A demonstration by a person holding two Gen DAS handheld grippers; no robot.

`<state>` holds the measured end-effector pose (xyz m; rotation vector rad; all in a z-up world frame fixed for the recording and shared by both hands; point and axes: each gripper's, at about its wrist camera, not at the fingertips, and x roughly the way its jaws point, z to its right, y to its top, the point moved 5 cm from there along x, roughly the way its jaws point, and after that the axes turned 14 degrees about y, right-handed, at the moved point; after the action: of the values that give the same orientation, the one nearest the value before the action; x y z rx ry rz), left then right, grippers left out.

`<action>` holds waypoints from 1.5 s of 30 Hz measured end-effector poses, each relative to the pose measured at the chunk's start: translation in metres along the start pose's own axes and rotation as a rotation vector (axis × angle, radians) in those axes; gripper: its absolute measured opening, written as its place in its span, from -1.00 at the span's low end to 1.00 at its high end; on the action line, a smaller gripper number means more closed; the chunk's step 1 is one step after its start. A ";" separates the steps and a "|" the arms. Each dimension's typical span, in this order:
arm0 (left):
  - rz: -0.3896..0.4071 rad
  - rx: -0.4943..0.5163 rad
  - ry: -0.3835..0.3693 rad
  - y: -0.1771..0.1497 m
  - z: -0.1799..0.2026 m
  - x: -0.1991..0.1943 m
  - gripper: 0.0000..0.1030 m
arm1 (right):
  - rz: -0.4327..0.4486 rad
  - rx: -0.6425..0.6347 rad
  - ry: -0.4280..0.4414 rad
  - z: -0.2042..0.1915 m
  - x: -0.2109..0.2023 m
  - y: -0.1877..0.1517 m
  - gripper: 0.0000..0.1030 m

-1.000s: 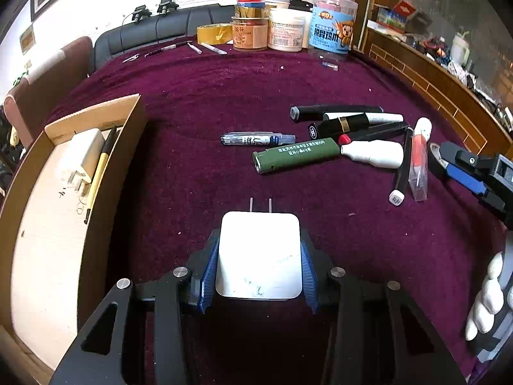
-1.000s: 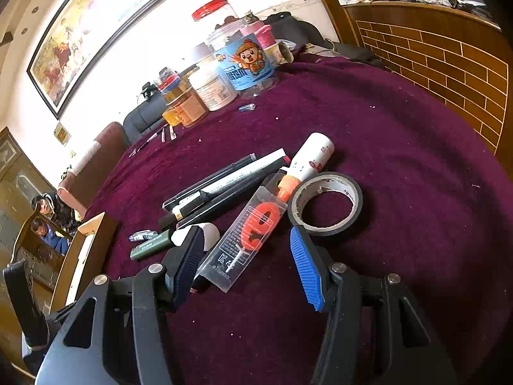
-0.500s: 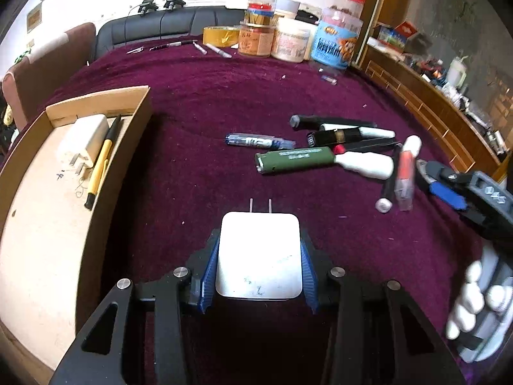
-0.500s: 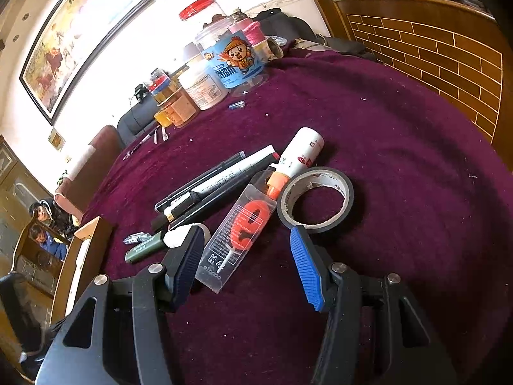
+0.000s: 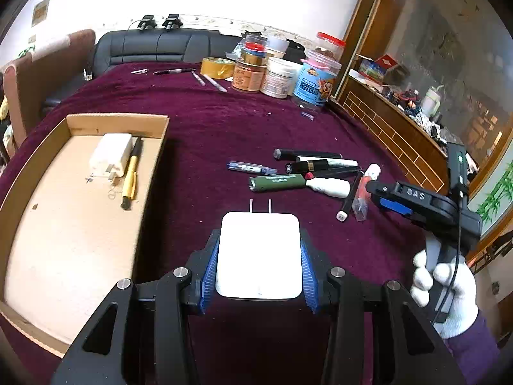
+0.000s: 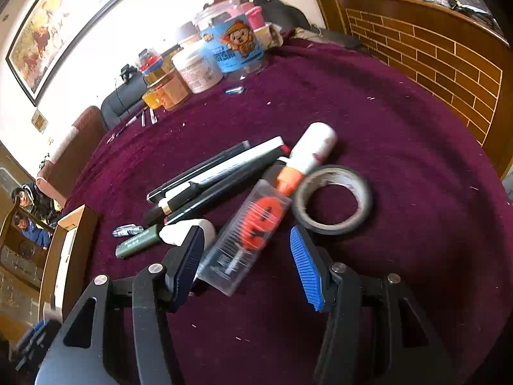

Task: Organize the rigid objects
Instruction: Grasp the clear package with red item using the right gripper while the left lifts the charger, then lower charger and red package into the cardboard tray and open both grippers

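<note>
Left gripper (image 5: pixel 259 256): clamped on white plug adapter (image 5: pixel 259 255), prongs forward, held above maroon worktop (image 5: pixel 224 134) beside cardboard box (image 5: pixel 118 118). Right gripper (image 6: pixel 247 266): half open, empty, hovering over clear-packaged orange tool (image 6: pixel 247 227) near tape roll (image 6: pixel 333 199).

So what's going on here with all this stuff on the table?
A person is tidying loose items into a cardboard box using two hand-held grippers. The left gripper is clamped on a white charger and holds it above the purple cloth, beside the box, which already holds another charger and a pen. The right gripper, held in a gloved hand, is open over the pile of pens, with a clear packet between its fingers, not gripped.
</note>
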<state>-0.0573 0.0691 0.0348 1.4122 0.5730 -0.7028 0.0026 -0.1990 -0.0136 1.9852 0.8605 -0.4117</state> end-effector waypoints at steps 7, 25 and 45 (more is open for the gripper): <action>-0.003 -0.042 -0.004 -0.002 -0.024 -0.005 -0.24 | -0.047 0.149 0.026 0.009 0.026 0.005 -0.18; 0.009 -0.055 -0.015 -0.012 -0.020 -0.027 -0.24 | -0.076 0.178 0.080 0.014 0.012 -0.006 -0.63; 0.051 -0.163 0.210 0.033 -0.170 -0.031 -0.24 | -0.165 -0.001 0.359 -0.134 0.008 -0.014 -0.79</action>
<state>-0.0461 0.2418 0.0650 1.3510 0.7391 -0.4585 -0.0080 -0.0772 0.0444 2.0263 1.2542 -0.1470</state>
